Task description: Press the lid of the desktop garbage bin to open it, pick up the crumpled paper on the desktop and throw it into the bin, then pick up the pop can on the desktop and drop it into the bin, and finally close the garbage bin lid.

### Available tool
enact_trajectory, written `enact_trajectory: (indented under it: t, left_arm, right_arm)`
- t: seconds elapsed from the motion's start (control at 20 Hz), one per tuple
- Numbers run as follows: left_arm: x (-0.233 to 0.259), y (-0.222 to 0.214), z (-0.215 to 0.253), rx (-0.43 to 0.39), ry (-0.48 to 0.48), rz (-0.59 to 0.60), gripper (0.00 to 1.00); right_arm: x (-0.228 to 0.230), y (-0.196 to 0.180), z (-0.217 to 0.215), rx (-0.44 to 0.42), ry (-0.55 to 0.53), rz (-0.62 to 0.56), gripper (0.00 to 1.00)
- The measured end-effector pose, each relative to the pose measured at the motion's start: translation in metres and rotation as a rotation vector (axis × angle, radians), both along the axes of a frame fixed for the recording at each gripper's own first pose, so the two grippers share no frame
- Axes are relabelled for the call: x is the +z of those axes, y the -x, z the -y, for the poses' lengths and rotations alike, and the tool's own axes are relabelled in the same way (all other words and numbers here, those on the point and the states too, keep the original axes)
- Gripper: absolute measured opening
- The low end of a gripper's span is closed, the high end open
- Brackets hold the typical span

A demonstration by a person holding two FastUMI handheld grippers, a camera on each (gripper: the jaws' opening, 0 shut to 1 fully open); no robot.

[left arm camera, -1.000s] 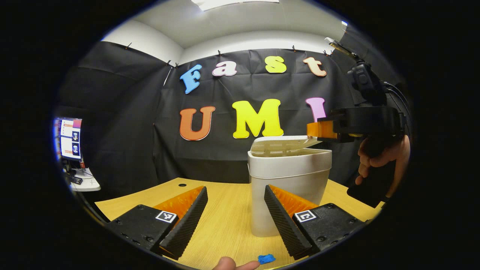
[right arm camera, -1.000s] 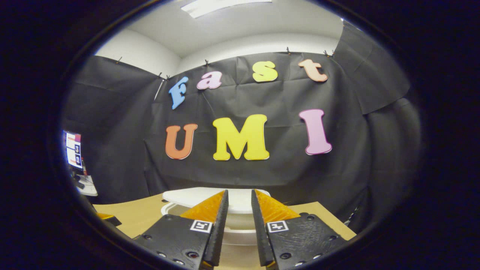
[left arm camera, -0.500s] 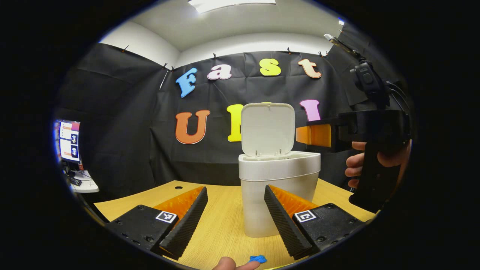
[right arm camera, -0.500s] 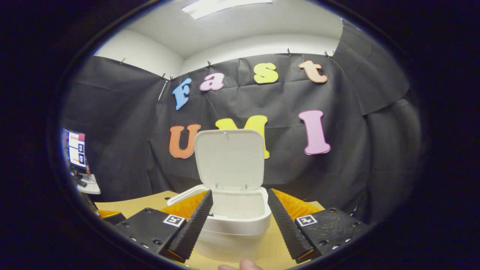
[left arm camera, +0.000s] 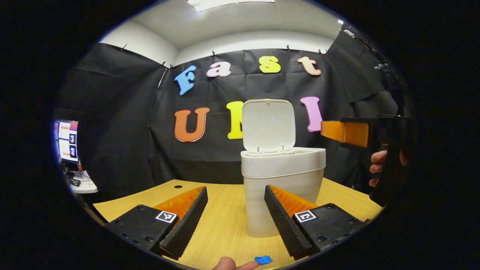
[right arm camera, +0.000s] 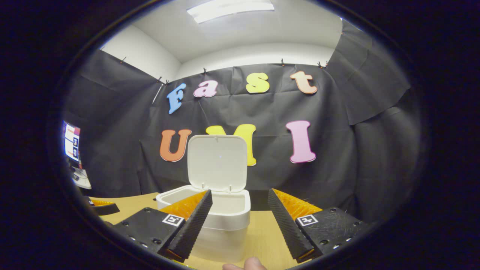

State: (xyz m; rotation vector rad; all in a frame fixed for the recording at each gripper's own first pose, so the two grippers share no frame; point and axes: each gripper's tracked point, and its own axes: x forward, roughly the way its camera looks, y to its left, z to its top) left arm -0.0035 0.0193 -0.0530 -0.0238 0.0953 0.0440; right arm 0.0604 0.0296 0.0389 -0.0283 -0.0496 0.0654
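White garbage bin [left arm camera: 279,187] upright on the wooden desktop [left arm camera: 225,225], lid [left arm camera: 268,125] standing open.

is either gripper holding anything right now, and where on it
Nothing is held. The left gripper and the right gripper both stand open with empty gaps, and the bin sits behind them, its lid up.

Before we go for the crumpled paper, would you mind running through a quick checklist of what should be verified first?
1. Bin lid standing fully open: ok.
2. Bin upright on the table: ok.
3. Left hand-held gripper open and empty: ok.
4. Right hand-held gripper open, clear of the bin mouth: ok.
5. Crumpled paper located: cannot tell.
6. Pop can located: cannot tell.
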Motion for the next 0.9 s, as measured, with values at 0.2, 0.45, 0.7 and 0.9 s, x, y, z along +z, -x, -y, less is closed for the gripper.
enact_trajectory:
  t: [0.2,0.45,0.7,0.9]
  left_arm:
    - [-0.019,0.000,0.011,-0.022,0.001,-0.042,0.98]
    - [-0.042,0.005,0.027,-0.059,0.001,-0.105,0.98]
    - [-0.082,0.019,0.041,-0.097,0.031,-0.233,0.98]
    - [-0.121,0.040,0.052,-0.121,0.059,-0.331,0.98]
  right_arm:
    - [-0.015,0.011,0.010,0.000,0.007,-0.004,0.94]
    - [-0.047,0.015,0.030,-0.016,-0.042,-0.063,0.94]
    - [-0.075,0.020,0.045,-0.032,-0.088,-0.122,0.94]
    - [-0.100,0.032,0.060,-0.054,-0.074,-0.156,0.93]
